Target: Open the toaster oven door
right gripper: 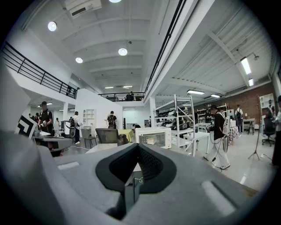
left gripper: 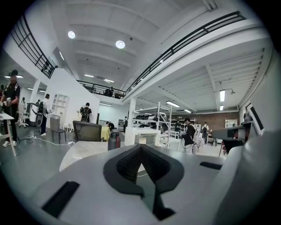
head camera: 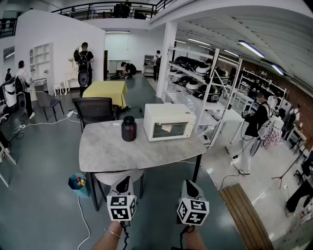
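Far beyond left claw [head camera: 123, 185], right claw [head camera: 191, 187]: toaster oven [head camera: 168, 122]; door [head camera: 170, 130] closed.

Left gripper [head camera: 122, 185] and right gripper [head camera: 190, 188] near level, jaws seemingly together

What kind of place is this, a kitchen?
Probably not: it looks like a big workshop or test hall. Tall metal shelves hold rows of equipment, a railed balcony runs overhead, and the toaster oven sits on a table on open floor.
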`<state>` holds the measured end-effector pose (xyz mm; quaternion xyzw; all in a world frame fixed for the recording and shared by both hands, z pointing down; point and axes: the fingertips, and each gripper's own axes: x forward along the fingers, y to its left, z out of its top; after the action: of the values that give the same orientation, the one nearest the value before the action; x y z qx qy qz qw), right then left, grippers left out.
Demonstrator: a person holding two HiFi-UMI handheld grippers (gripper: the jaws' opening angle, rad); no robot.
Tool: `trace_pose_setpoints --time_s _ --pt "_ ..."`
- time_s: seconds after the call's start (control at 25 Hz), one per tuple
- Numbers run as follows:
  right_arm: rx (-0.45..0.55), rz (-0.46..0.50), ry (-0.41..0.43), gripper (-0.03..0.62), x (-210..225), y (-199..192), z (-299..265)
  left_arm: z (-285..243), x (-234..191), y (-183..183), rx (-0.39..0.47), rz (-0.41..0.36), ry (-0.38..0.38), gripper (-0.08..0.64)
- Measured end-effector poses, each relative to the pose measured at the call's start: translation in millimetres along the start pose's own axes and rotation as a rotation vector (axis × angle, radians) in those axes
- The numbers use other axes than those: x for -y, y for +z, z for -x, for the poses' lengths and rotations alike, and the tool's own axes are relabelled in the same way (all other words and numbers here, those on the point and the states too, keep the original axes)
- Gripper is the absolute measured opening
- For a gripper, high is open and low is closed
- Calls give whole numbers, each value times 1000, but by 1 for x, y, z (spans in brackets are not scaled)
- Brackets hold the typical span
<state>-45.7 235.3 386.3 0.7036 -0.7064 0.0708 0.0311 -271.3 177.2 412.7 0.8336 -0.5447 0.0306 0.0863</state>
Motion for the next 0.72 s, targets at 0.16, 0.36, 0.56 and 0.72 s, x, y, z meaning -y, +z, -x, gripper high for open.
trace_pose_setpoints --time_s 0.16,0.36,0.56,0.72 --pt "-5 6 1 5 -6 -3 -3 0 -6 -3 0 -1 -1 -5" --pt "-6 20 -3 5 -15 0 -1 3 -14 -4 -5 12 -1 -5" --pt "-6 25 -24 5 -23 -2 -4 2 -24 -9 -11 15 -13 -5" --pt "-17 16 -45 5 -27 -8 -5 0 -29 -15 -21 3 -35 -5"
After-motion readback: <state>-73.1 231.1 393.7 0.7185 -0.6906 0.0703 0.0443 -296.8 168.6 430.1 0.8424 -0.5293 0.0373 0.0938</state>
